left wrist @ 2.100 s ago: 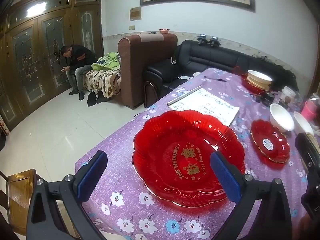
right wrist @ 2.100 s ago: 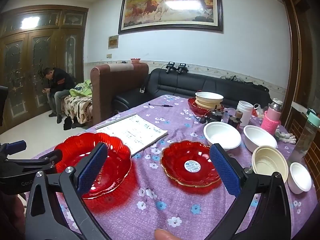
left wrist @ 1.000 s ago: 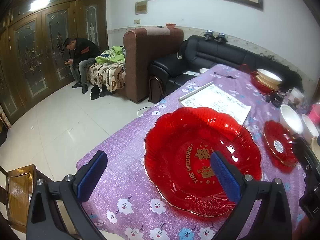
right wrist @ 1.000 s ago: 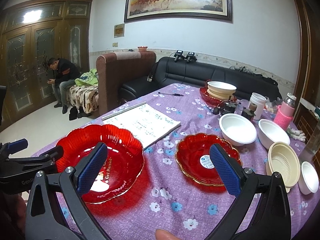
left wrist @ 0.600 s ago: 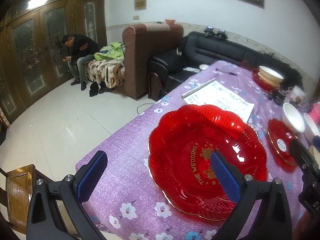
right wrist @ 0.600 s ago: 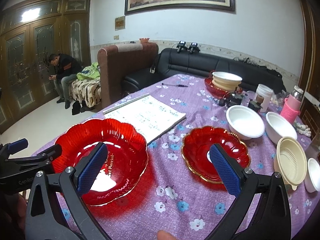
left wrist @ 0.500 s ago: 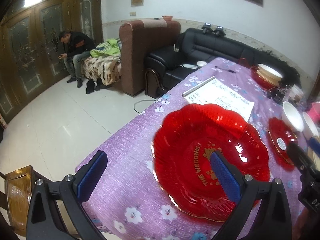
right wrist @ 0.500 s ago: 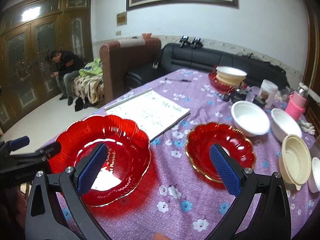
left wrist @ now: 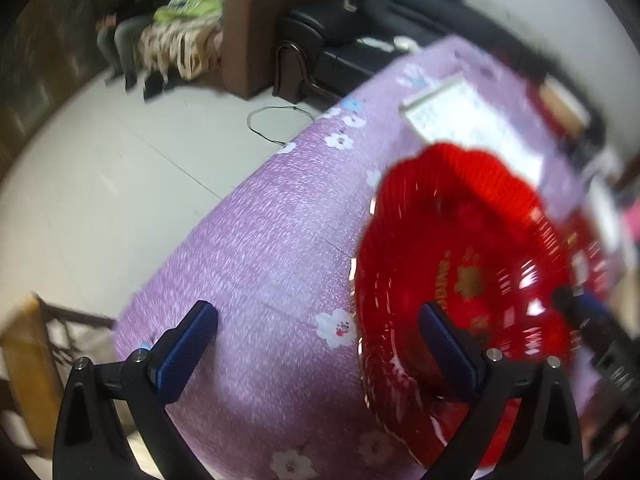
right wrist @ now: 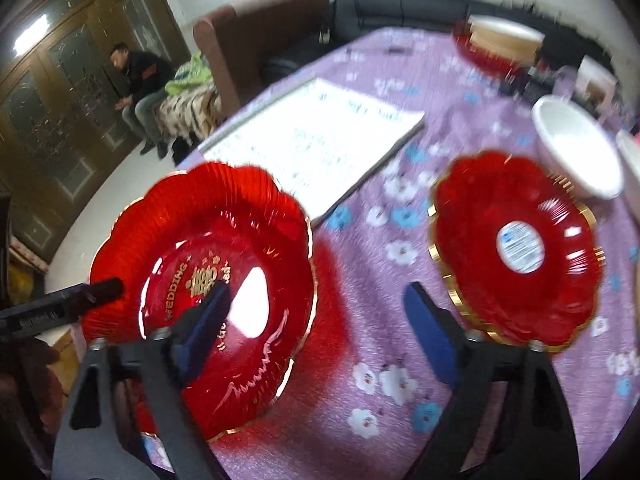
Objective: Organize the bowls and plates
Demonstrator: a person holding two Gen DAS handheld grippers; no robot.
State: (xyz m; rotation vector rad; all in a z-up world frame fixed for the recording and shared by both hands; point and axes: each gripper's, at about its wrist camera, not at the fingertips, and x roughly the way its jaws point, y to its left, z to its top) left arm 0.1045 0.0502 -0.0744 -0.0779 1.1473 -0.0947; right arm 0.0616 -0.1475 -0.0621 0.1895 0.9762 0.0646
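A large red scalloped plate (left wrist: 460, 264) with gold lettering lies on the purple flowered tablecloth; it also shows in the right wrist view (right wrist: 208, 264). My left gripper (left wrist: 316, 344) is open, its right finger over the plate's near left rim. My right gripper (right wrist: 316, 316) is open, its left finger over the large plate. A smaller red plate (right wrist: 516, 248) with a white label lies to the right. A white bowl (right wrist: 576, 152) sits behind it. Both views are blurred.
A white paper pad (right wrist: 316, 140) lies behind the plates. A stack of cream bowls on a red plate (right wrist: 504, 44) sits at the far end. The table's left edge (left wrist: 224, 208) drops to the tiled floor. A wooden chair (left wrist: 28, 368) stands near the corner.
Both grippers have moved forward and tipped down toward the table. The left one has swung left, so the large plate now sits at its right finger. The plates have not moved.
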